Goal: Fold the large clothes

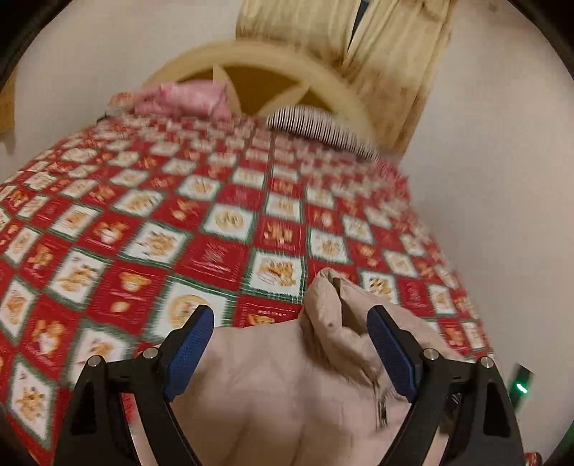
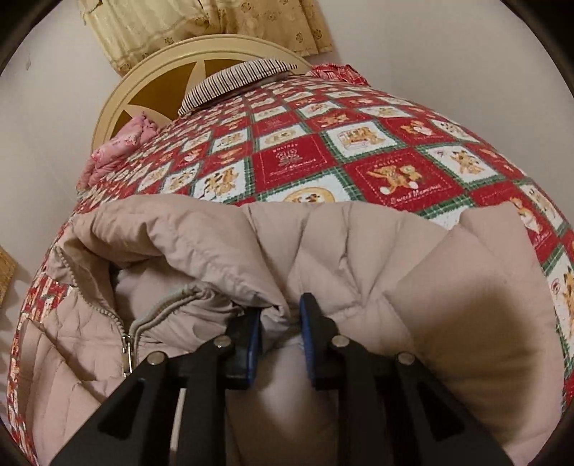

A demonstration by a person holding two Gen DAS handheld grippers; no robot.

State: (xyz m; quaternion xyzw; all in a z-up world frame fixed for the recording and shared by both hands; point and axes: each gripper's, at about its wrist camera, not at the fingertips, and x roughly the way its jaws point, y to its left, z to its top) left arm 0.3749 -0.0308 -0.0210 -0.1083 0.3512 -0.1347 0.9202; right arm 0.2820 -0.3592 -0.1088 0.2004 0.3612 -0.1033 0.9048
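Note:
A beige quilted puffer jacket (image 2: 358, 251) lies on a bed with a red, white and green teddy-bear quilt (image 2: 294, 157). Its zipper (image 2: 125, 340) shows at the lower left. My right gripper (image 2: 280, 315) is shut on a fold of the jacket's edge, fabric pinched between the blue pads. In the left wrist view the jacket (image 1: 287, 387) lies under my left gripper (image 1: 290, 319), which is open wide, with a raised fold of fabric (image 1: 333, 308) standing between the fingers, nearer the right pad. The view is motion-blurred.
A cream round headboard (image 2: 143, 71) stands at the far end, with yellow curtains (image 2: 201, 21) behind. A striped pillow (image 2: 233, 82) and pink bedding (image 2: 118, 147) lie near the headboard. White walls flank the bed. A green light (image 1: 520, 387) glows at lower right.

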